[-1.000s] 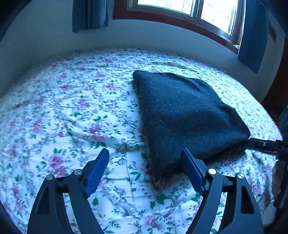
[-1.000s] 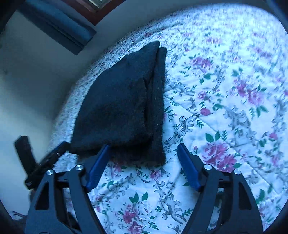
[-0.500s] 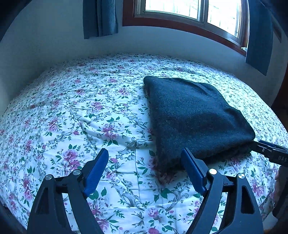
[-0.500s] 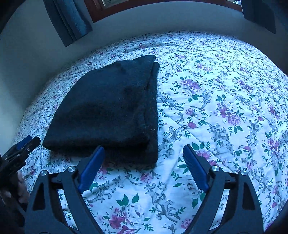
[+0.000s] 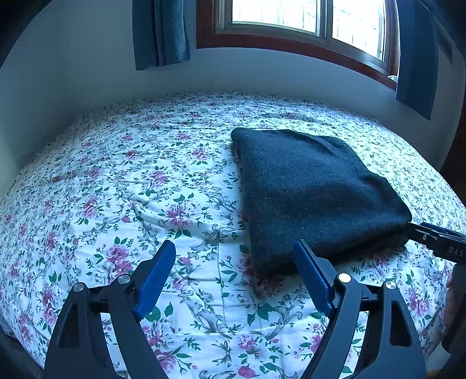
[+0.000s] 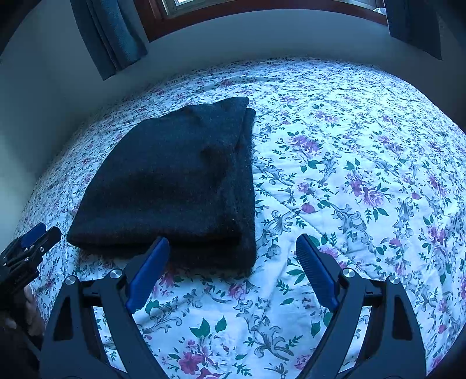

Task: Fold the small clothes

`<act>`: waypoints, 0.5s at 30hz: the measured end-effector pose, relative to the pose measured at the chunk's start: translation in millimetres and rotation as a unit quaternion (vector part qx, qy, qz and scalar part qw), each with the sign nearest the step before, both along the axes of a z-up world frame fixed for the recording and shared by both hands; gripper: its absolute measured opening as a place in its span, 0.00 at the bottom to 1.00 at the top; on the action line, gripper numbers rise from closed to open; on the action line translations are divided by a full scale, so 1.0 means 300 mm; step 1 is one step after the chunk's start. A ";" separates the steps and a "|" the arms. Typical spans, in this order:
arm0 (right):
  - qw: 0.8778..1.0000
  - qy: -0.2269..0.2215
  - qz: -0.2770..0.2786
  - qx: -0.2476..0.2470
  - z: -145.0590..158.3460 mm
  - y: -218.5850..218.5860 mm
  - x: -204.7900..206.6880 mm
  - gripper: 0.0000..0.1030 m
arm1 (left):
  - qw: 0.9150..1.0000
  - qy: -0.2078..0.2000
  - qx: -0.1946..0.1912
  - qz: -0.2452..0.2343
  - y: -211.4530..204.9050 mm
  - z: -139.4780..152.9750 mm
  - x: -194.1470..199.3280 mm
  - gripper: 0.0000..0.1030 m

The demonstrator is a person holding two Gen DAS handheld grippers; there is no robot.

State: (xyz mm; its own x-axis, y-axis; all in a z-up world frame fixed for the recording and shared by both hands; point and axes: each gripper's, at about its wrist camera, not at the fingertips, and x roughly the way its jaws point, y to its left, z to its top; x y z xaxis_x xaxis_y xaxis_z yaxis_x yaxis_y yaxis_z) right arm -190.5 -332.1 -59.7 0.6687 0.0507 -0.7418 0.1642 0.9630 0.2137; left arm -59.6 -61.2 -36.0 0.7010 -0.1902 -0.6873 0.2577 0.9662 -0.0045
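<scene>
A dark knitted garment (image 5: 314,192) lies folded into a thick, neat packet on the bed (image 5: 122,186), on the flowered sheet, towards the window side. Its layered edges show on the right in the right wrist view, one fold stacked on another (image 6: 174,180). The left gripper (image 5: 234,272) hangs just in front of the packet's near corner, jaws spread wide, holding nothing. The right gripper (image 6: 233,266) sits at the opposite near edge, blue pads equally wide apart, and empty too. Behind the bed a wood-framed window (image 5: 305,26) lets in daylight between blue curtains (image 5: 160,32).
</scene>
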 end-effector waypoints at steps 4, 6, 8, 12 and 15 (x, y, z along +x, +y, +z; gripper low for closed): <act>1.000 0.000 0.000 0.000 -0.002 -0.009 0.005 0.86 | 1.000 0.000 -0.003 0.002 0.005 0.001 -0.002 0.79; 1.000 0.000 -0.002 0.000 -0.003 -0.008 0.005 0.86 | 1.000 0.000 -0.002 0.003 0.007 0.000 -0.001 0.79; 1.000 0.001 -0.001 0.000 -0.007 -0.011 0.008 0.88 | 1.000 0.001 -0.002 0.004 0.010 0.001 0.000 0.79; 1.000 0.002 -0.001 -0.001 -0.010 -0.009 0.009 0.88 | 1.000 0.000 -0.005 0.005 0.015 0.007 0.001 0.79; 1.000 0.002 0.000 -0.001 -0.011 -0.009 0.009 0.88 | 1.000 -0.002 -0.004 0.005 0.016 0.009 -0.002 0.79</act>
